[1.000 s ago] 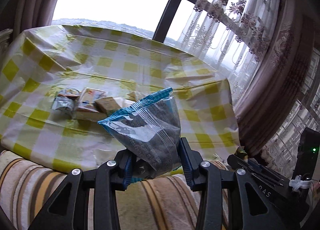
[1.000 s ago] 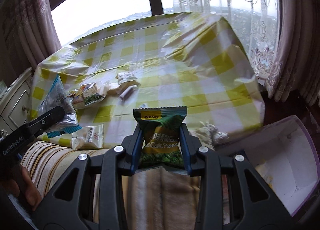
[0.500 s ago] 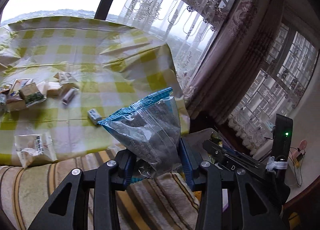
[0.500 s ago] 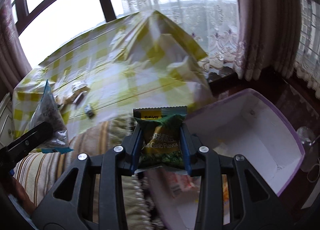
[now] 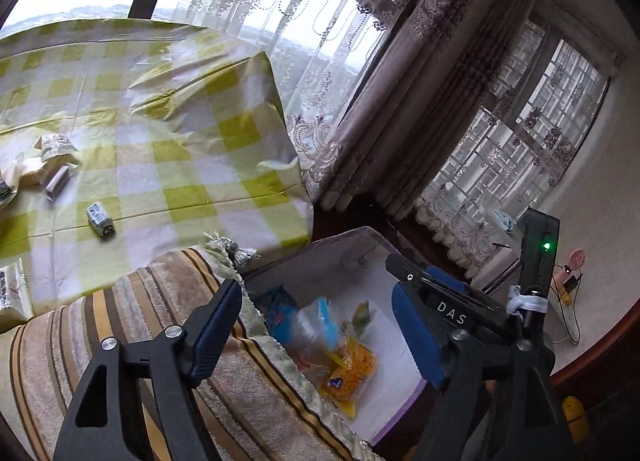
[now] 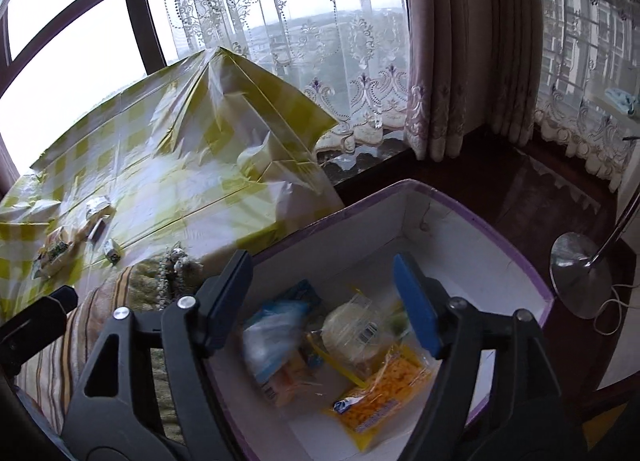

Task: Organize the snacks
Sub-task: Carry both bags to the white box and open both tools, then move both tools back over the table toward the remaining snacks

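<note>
I see both grippers' jaws released above box (image 6: 460,245); only right view shows floor lamp base (image 6: 580,273); checked bench (image 5: 168,165) by curtains.

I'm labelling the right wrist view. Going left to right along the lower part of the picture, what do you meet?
Striped cushion → blue-and-clear bag → round clear-wrapped snack → orange snack packet → purple-rimmed box wall → metal lamp base.
</note>
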